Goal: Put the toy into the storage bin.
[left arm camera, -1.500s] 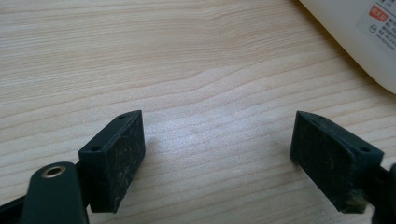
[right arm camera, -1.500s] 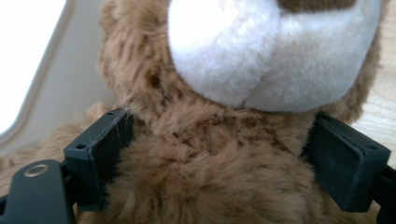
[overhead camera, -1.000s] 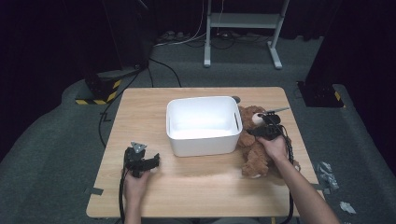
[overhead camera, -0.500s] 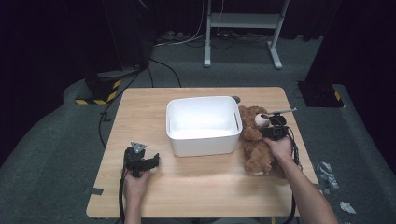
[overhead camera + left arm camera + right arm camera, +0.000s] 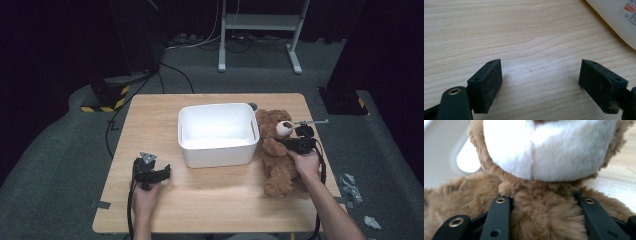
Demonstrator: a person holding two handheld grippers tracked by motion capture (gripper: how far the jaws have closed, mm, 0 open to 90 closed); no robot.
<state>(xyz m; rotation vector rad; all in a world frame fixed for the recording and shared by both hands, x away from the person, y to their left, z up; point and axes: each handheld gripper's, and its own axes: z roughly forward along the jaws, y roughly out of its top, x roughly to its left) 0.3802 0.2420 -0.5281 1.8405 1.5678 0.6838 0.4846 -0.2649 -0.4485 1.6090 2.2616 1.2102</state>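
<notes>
A tub (image 5: 216, 131) sits at the middle of the table (image 5: 150, 115), with a teddy bear (image 5: 274, 155) lying just to its right, touching its side. The right gripper (image 5: 289, 144) is at the bear's chest. The left gripper (image 5: 162, 174) rests on the table near the front left, apart from the tub.

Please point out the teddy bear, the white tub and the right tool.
teddy bear (image 5: 278, 165), high view, on its belly.
white tub (image 5: 216, 154), high view, on its near wall.
right tool (image 5: 544, 220), right gripper view, between its jaws.
</notes>
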